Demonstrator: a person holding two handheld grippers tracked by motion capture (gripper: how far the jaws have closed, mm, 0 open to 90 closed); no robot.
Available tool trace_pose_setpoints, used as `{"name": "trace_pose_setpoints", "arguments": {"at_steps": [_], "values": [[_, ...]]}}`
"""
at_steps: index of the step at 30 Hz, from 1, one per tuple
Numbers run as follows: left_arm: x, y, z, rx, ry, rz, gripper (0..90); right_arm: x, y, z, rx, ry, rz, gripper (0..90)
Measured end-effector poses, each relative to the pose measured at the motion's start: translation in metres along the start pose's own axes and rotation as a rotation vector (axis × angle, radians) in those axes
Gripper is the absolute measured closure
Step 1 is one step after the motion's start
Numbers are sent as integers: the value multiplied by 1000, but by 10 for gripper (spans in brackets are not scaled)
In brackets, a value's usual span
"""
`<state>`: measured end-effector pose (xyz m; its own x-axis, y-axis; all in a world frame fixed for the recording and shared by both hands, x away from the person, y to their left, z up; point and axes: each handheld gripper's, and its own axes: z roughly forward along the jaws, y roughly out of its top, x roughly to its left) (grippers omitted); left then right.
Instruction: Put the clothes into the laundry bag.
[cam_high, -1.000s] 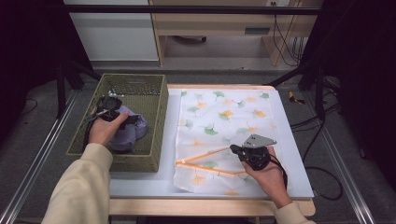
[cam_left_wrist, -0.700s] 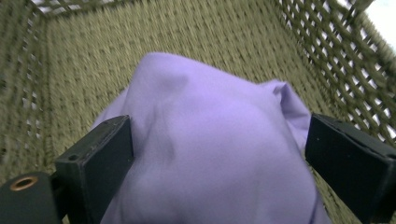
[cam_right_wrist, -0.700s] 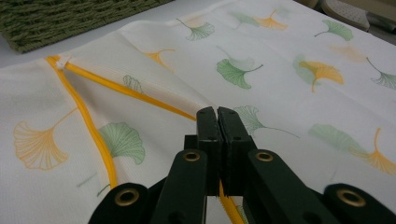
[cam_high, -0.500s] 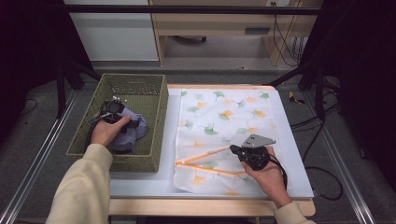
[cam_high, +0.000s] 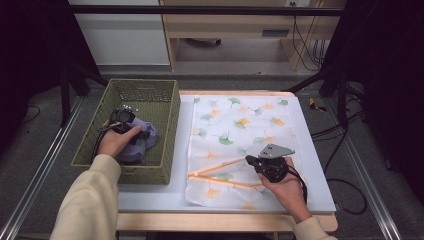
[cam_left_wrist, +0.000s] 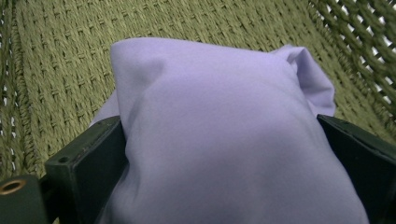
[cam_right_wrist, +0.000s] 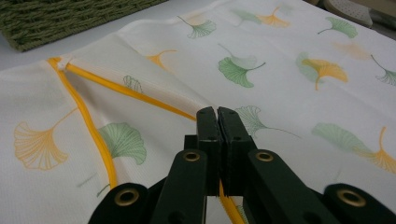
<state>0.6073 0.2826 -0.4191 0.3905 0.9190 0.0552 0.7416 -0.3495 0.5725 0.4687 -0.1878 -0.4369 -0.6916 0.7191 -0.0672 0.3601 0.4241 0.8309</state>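
A bundled purple cloth (cam_high: 146, 143) lies in the green woven basket (cam_high: 169, 131) at the table's left. My left gripper (cam_high: 136, 135) is down inside the basket, and its two black jaws press the purple cloth (cam_left_wrist: 224, 140) from either side. A white mesh bag (cam_high: 240, 120) printed with ginkgo leaves is spread on the table. My right gripper (cam_high: 249, 160) is shut on the bag's yellow-trimmed edge (cam_right_wrist: 130, 88), near the bag's front. That edge is raised a little, so the mouth of the bag gapes toward the basket.
The white table top (cam_high: 310, 165) shows around the bag, with a wooden front edge. The basket's wall (cam_right_wrist: 56, 18) stands close to the bag's open mouth. Metal frame rails and cables run along both sides of the table.
My left hand has sunk slightly inside the basket with the purple cloth. The right hand and the bag have stayed where they were.
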Motion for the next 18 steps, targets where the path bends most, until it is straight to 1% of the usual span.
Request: {"name": "trace_pose_setpoints", "arguments": {"at_steps": [4, 6, 7, 9, 11, 13, 16, 18], "values": [[1, -1, -1, -11, 1, -4, 43, 0, 0, 0, 1, 0, -1, 886], [2, -1, -1, -19, 10, -6, 55, 0, 0, 0, 1, 0, -1, 886], [2, -1, -1, -20, 7, -11, 56, 0, 0, 0, 0, 1, 0, 886], [2, -2, 0, -12, 6, -5, 53, 0, 0, 0, 1, 0, 0, 886], [2, -2, 0, -12, 18, -7, 50, 0, 0, 0, 2, 0, 0, 886], [3, -3, 1, -12, 19, -17, 41, 0, 0, 0, 2, 1, 0, 886], [2, -3, 3, -10, 18, -9, 37, 0, 0, 0, 3, 2, 0, 886], [3, -3, 3, -9, 14, -12, 37, 0, 0, 0, 3, 3, 0, 886]]}}
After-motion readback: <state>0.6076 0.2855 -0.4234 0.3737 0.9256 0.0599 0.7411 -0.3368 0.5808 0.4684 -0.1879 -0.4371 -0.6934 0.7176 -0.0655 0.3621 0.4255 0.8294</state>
